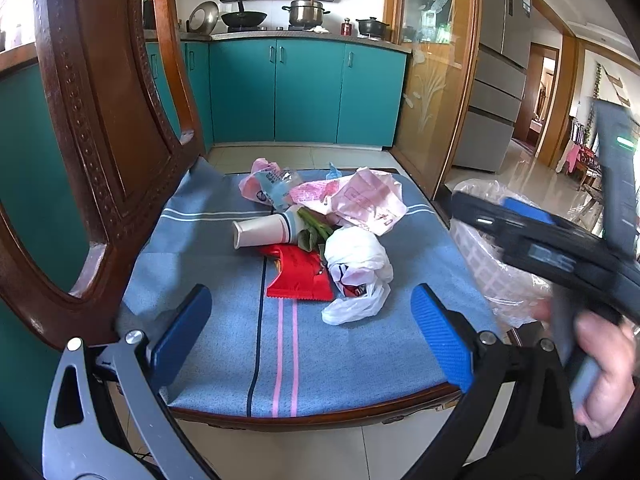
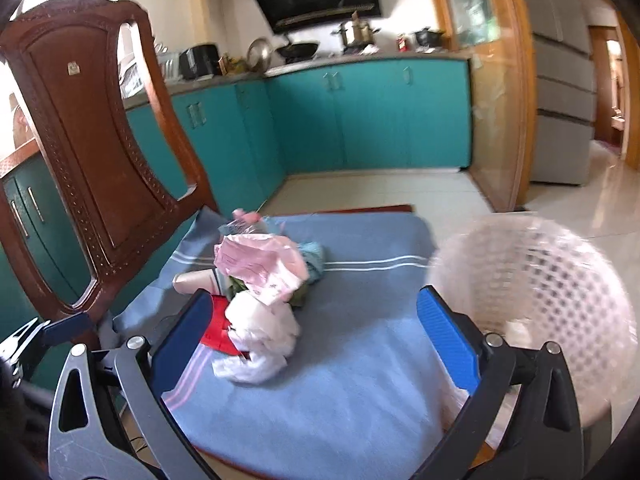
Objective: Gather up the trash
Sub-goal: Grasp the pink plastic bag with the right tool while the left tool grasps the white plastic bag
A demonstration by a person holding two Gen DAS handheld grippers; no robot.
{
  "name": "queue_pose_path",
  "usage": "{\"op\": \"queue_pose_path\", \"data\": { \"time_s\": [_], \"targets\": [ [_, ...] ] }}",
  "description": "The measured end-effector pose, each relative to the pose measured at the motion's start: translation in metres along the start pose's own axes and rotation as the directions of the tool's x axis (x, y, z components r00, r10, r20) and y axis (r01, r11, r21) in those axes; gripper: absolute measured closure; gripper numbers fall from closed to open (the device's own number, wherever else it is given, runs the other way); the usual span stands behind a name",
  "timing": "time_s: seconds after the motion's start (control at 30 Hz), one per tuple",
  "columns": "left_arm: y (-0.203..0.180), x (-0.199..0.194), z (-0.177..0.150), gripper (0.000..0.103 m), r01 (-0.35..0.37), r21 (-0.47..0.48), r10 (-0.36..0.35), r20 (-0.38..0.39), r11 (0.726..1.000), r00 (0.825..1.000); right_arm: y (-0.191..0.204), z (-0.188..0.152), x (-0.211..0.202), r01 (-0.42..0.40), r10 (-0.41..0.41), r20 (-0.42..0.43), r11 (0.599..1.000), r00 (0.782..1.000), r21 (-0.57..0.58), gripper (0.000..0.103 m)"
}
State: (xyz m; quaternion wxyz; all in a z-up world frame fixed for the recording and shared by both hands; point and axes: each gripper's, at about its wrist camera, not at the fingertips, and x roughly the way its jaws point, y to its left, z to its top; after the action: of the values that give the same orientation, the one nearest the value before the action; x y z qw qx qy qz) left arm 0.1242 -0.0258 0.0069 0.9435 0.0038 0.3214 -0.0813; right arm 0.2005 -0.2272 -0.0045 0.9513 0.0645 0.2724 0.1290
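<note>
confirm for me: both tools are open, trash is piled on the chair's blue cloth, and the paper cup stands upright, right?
Not quite: the paper cup lies on its side, as the left wrist view shows. The rest holds: left tool and right tool are open, and trash sits on the blue cloth.

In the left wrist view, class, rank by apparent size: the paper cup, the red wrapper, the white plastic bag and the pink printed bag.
1. pink printed bag
2. white plastic bag and red wrapper: too alike to separate
3. paper cup

The bag and wrapper lie nearer the camera, which flatters them.
</note>
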Motion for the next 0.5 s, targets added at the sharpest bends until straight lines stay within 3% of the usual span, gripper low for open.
{"op": "queue_pose_path", "data": {
  "time_s": [0.23, 0.3, 0.37, 0.43, 0.5],
  "targets": [
    [0.002, 0.005, -0.001, 0.004, -0.005, 0.000, 0.005, -0.011, 1.000, 1.000, -0.001, 0.012, 0.067, -0.104, 0.114, -0.097, 0.989, 0.989, 0.101, 0.004],
    [0.000, 0.007, -0.001, 0.004, -0.003, 0.007, 0.003, -0.018, 1.000, 1.000, -0.001, 0.014, 0.084, -0.154, 0.172, -0.133, 0.979, 0.976, 0.135, 0.015],
    [-0.001, 0.009, -0.002, 0.004, -0.003, 0.011, 0.003, -0.022, 1.000, 1.000, 0.000, 0.014, 0.092, -0.186, 0.210, -0.165, 0.971, 0.964, 0.149, 0.063],
    [-0.003, 0.012, -0.002, 0.004, 0.001, 0.014, 0.000, -0.030, 1.000, 1.000, 0.001, 0.013, 0.087, -0.187, 0.212, -0.180, 0.971, 0.961, 0.147, 0.083],
    [-0.003, 0.014, -0.002, 0.004, 0.005, 0.013, -0.005, -0.029, 1.000, 1.000, -0.001, 0.014, 0.071, -0.201, 0.221, -0.140, 0.969, 0.965, 0.141, 0.089]
  ]
}}
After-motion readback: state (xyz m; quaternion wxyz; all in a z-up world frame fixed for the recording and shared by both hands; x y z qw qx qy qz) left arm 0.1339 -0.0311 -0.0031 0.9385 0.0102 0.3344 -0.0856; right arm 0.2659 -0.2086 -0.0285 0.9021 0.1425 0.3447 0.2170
